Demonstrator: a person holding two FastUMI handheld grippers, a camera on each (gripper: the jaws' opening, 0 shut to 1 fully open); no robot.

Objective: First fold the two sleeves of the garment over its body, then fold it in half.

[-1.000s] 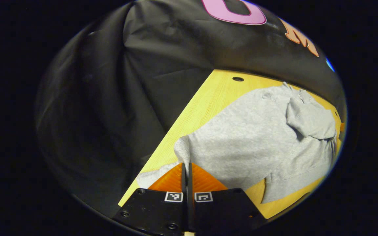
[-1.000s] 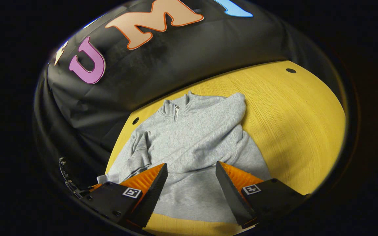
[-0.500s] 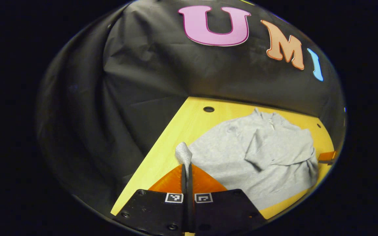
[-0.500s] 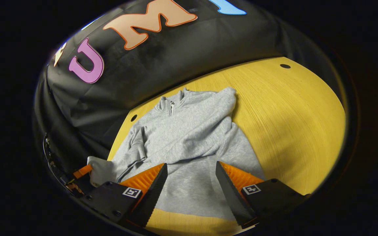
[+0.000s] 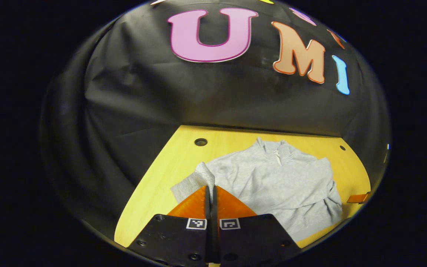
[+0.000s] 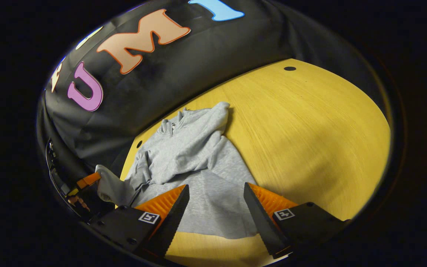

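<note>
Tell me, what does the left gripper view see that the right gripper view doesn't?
Left gripper view: the left claw from right behind, pressed shut on a bit of grey sleeve, so you see the pinch close up.

Right gripper view: the right claw open above the bottom part of the sweater, plus a wide bare stretch of yellow table beside it.

Both: the grey sweater lying on the yellow table, its collar toward the wall, and its other sleeve already folded across the body.

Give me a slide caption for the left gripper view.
Left tongs shut on a sleeve of the grey pullover on the yellow table.
</note>
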